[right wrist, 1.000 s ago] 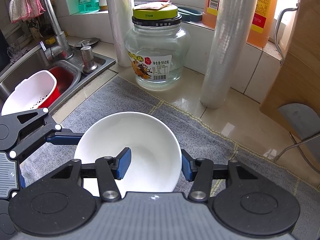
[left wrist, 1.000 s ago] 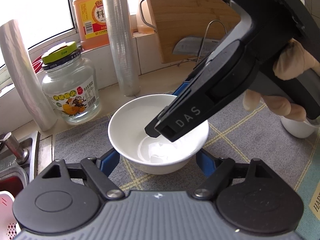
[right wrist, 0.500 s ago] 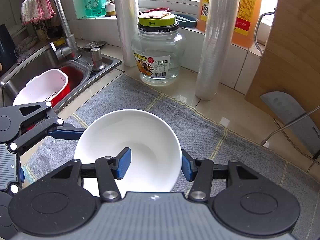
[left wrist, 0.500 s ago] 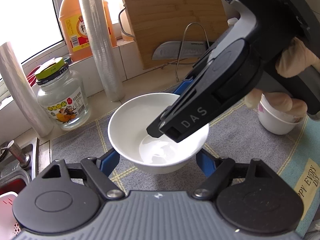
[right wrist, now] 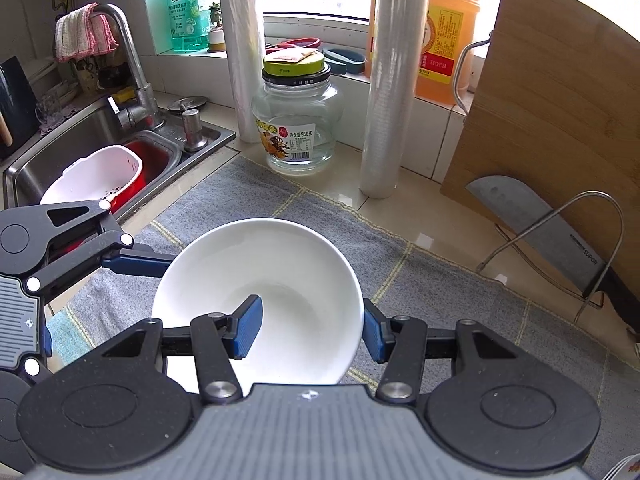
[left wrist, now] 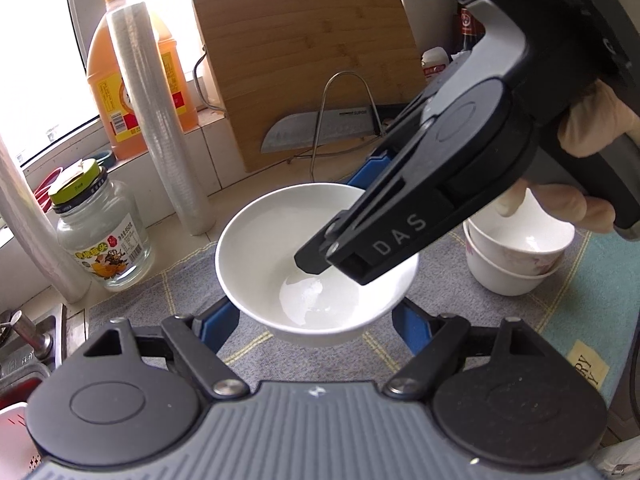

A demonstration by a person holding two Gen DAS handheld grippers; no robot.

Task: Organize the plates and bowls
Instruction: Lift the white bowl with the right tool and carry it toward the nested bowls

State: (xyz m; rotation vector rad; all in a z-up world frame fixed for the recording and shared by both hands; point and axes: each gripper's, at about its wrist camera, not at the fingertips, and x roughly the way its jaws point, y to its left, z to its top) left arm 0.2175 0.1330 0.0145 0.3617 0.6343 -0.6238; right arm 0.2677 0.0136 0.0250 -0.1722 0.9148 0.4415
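A plain white bowl [left wrist: 280,248] hangs above the grey mat [left wrist: 168,296]. My right gripper [right wrist: 312,330] is shut on the bowl's right rim, one blue pad inside and one outside; the bowl also shows in the right wrist view [right wrist: 260,280]. My left gripper [left wrist: 316,320] is open, with its blue fingers on either side of the bowl and apart from it. It shows at the left of the right wrist view [right wrist: 132,260]. A stack of two small white bowls [left wrist: 516,256] stands on the mat to the right.
Behind stand a glass jar [right wrist: 298,120], two film rolls [right wrist: 384,80], an orange oil jug [right wrist: 444,32], a wooden cutting board [left wrist: 308,68] and a cleaver on a wire rack [right wrist: 536,220]. The sink [right wrist: 60,148] with a white colander [right wrist: 96,176] lies to the left.
Both grippers and the bowl have pulled back, risen and shifted right. The jar and rolls look farther off. The stack of small bowls has come into view.
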